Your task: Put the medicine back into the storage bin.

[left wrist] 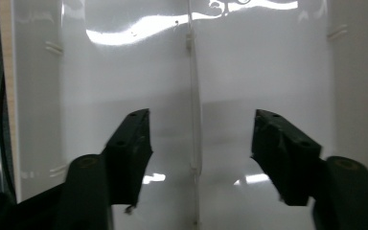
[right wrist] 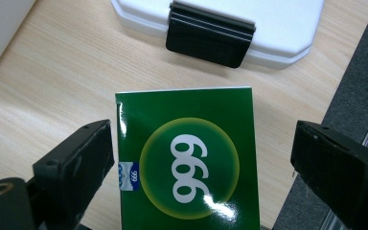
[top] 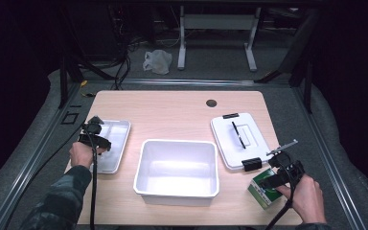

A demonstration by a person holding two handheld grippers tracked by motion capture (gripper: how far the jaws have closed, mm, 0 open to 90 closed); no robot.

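Right, the right claw [right wrist: 199, 158] is hovering over the green box [right wrist: 188, 158] at the near right corner of the counter [top: 172, 112], jaws spread wide on either side of it and not yet pressing, so the grab is looking like the step in hand. The box is sitting flat on the counter, just beside the white lid [top: 239, 139] with its black latches. Over on the left, the left claw [left wrist: 199, 153] is hanging above the shallow metal tray [top: 117, 129], jaws parted with nothing between them but the tray's shiny floor. By my reading, very little is done so far: the white bin [top: 177, 191] in the middle is standing open and bare inside, the lid is lying off to its right, and the box is waiting to be lifted. Counting up: one green box, one bin, one lid, one tray, two claws, both open.
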